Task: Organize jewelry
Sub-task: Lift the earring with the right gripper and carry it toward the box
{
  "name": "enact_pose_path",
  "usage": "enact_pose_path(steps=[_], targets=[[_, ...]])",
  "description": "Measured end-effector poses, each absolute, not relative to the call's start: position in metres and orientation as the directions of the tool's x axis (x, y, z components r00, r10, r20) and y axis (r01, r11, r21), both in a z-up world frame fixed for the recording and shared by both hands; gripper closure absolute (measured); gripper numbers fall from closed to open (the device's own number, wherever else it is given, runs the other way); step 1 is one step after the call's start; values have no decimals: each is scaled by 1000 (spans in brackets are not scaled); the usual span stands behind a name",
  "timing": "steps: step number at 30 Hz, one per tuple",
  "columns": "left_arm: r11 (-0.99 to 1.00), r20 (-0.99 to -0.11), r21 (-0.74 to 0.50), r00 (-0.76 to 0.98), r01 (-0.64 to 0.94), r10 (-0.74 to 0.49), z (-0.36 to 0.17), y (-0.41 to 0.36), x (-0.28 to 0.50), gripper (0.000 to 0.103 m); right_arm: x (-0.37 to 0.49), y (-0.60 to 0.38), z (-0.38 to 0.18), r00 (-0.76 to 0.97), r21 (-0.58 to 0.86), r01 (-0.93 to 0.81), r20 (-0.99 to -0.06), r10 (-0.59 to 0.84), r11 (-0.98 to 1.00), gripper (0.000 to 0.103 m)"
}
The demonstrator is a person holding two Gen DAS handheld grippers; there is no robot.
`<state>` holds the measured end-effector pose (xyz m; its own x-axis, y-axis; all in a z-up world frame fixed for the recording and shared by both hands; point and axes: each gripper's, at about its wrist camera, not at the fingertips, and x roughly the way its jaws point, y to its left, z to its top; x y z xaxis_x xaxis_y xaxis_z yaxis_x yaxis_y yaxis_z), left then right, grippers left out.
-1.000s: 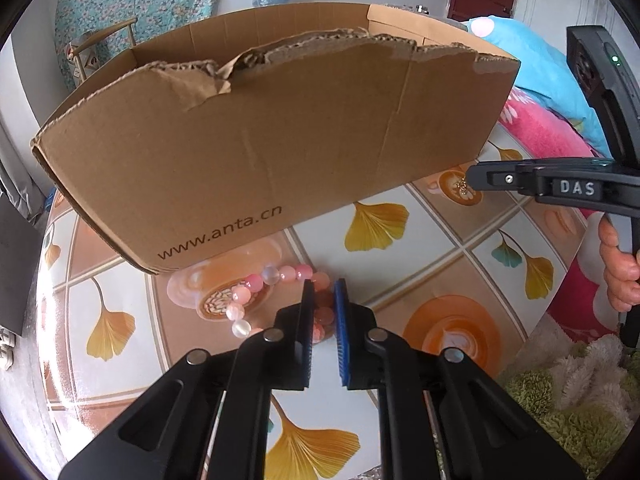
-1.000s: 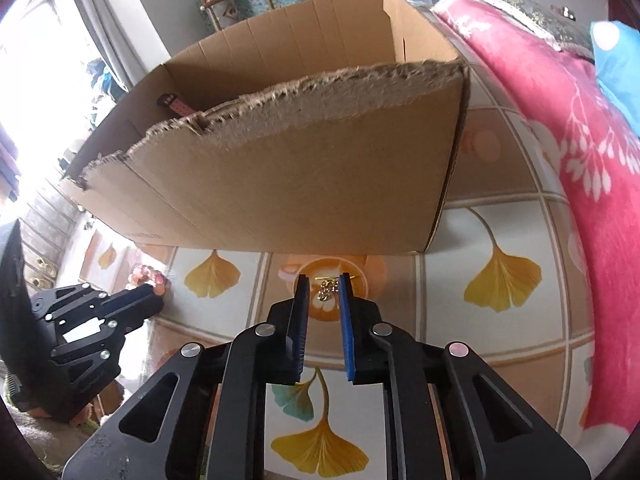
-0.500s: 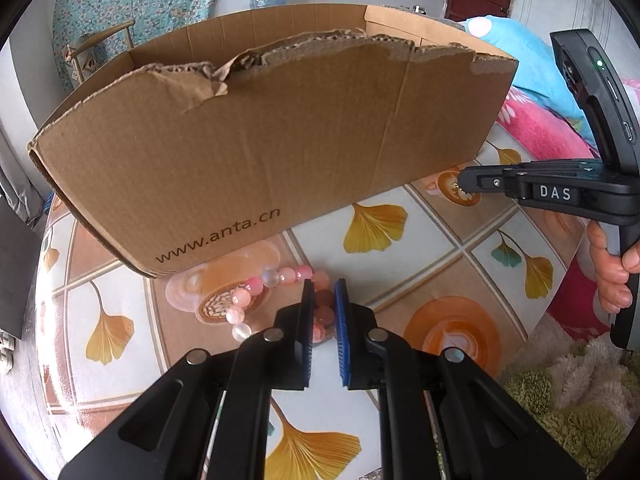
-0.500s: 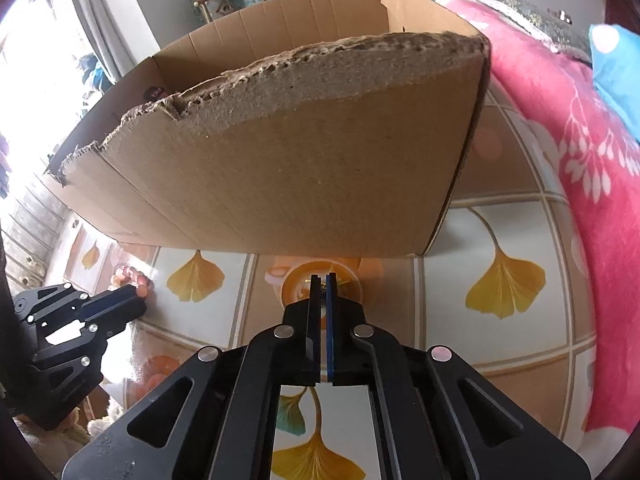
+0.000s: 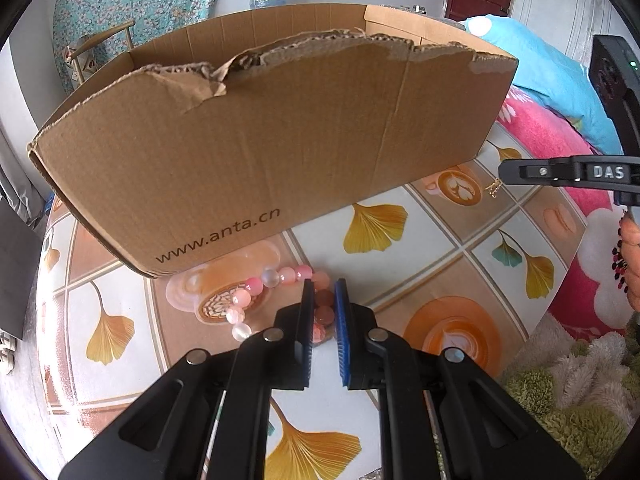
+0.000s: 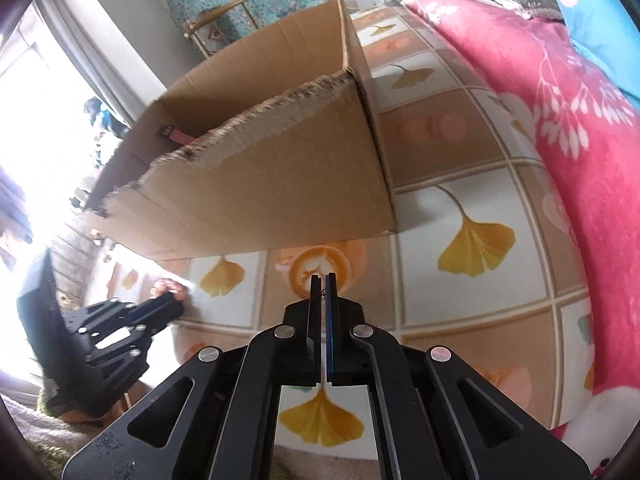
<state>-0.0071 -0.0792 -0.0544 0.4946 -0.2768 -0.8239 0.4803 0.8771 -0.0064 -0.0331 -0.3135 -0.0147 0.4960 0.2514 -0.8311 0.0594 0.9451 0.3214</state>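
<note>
Left wrist view — cardboard box (image 5: pixel 260 152) just beyond bead bracelet (image 5: pixel 256 292).

Brown cardboard box (image 5: pixel 280 152), pink bead bracelet (image 5: pixel 276 280), ginkgo-leaf tablecloth (image 5: pixel 440 264)

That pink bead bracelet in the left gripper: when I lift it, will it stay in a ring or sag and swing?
The bead bracelet will probably sag: it is a string of separate round beads lying in a loose curve on the tablecloth. The left gripper pinches only a few beads, so the free loop likely dangles and swings. Smooth, glossy beads may slip between the pads.
</note>
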Motion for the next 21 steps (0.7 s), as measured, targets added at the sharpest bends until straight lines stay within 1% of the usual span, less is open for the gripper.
enact_pose_path(steps=[5,21], targets=[[878,-825,0,496,479,-271,-54,-81,-7,93,-30,-304,-8,518,345,31,-808,279,938,103],[885,-833,33,501,465,-232,-54,-87,-7,94,-21,-304,-9,510,345,29,-812,283,938,103]])
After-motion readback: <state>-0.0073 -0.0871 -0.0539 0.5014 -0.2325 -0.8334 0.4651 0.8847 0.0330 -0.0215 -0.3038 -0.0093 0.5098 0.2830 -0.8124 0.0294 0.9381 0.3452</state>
